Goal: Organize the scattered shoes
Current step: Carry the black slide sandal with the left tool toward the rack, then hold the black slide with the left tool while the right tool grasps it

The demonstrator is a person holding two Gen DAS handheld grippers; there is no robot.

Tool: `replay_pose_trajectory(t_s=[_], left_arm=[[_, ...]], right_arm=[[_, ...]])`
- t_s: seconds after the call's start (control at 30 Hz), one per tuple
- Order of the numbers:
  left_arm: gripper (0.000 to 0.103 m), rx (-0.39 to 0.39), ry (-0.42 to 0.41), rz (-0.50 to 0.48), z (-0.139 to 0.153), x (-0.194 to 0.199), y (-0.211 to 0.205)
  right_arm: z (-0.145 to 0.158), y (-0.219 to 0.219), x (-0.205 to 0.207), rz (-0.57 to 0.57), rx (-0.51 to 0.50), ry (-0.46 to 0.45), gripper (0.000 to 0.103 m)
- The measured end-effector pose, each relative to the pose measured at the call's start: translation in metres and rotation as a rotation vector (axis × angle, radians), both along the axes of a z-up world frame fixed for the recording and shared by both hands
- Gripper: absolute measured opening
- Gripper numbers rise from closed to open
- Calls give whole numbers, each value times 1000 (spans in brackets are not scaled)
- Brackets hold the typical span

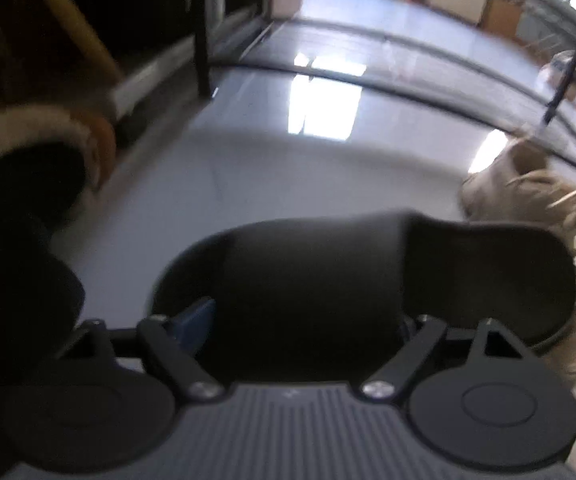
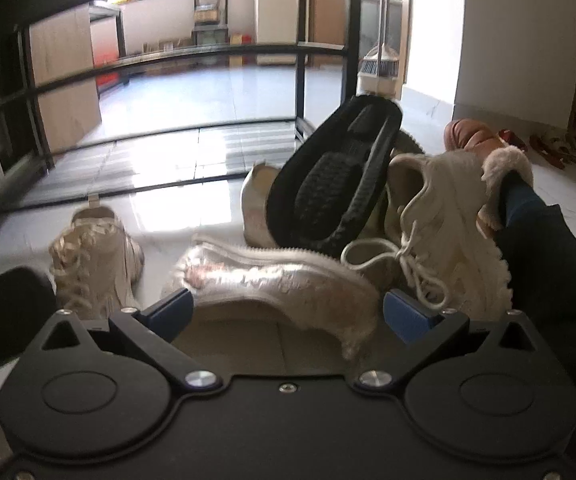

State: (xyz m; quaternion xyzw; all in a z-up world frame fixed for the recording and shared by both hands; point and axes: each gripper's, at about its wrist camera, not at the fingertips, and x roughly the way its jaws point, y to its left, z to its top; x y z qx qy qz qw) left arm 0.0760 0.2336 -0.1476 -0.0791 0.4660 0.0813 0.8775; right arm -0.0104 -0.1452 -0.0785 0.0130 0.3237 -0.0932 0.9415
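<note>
Glossy tiles (image 2: 191, 168) reflect a black rack (image 2: 207, 54). Left gripper (image 1: 304, 320) clamps a smooth black slipper (image 1: 368, 264). Right gripper (image 2: 285, 310), jaws apart, straddles a fuzzy pale shoe (image 2: 271, 276).

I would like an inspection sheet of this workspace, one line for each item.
Surface: glossy pale tiled floor.
Job's things: black slipper in the left gripper; pinkish-white sneaker lying between the right gripper's fingers; beige lace-up sneaker; black shoe, sole up.
Clutter: fur-trimmed brown boot.
Grippers: left shut on slipper; right open.
Cables: nothing seen.
Surroundings: black metal shoe rack.
</note>
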Motion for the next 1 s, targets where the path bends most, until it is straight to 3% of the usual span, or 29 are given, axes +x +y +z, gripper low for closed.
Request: replay_pose_trajectory(t_s=[0.23, 0.43, 0.6, 0.67, 0.77, 0.83, 0.9, 1.0], left_arm=[[97, 20, -12, 14, 25, -5, 4], [101, -17, -112, 7, 66, -23, 20], [102, -96, -166, -90, 104, -23, 42], [102, -59, -151, -132, 104, -24, 46], [102, 22, -145, -163, 93, -29, 50], [102, 49, -119, -167, 80, -32, 53], [102, 26, -68, -150, 71, -30, 58], [102, 9, -49, -67, 65, -29, 73]], right_arm=[[-5, 11, 14, 28, 71, 60, 103], [10, 26, 31, 22, 190, 75, 103], [22, 47, 52, 29, 413, 133, 103], [17, 66, 71, 27, 624, 237, 103], [-1, 96, 86, 26, 835, 384, 103], [-16, 120, 93, 5, 922, 493, 103], [-31, 143, 99, -27, 971, 596, 103], [-47, 169, 107, -93, 1033, 695, 103]])
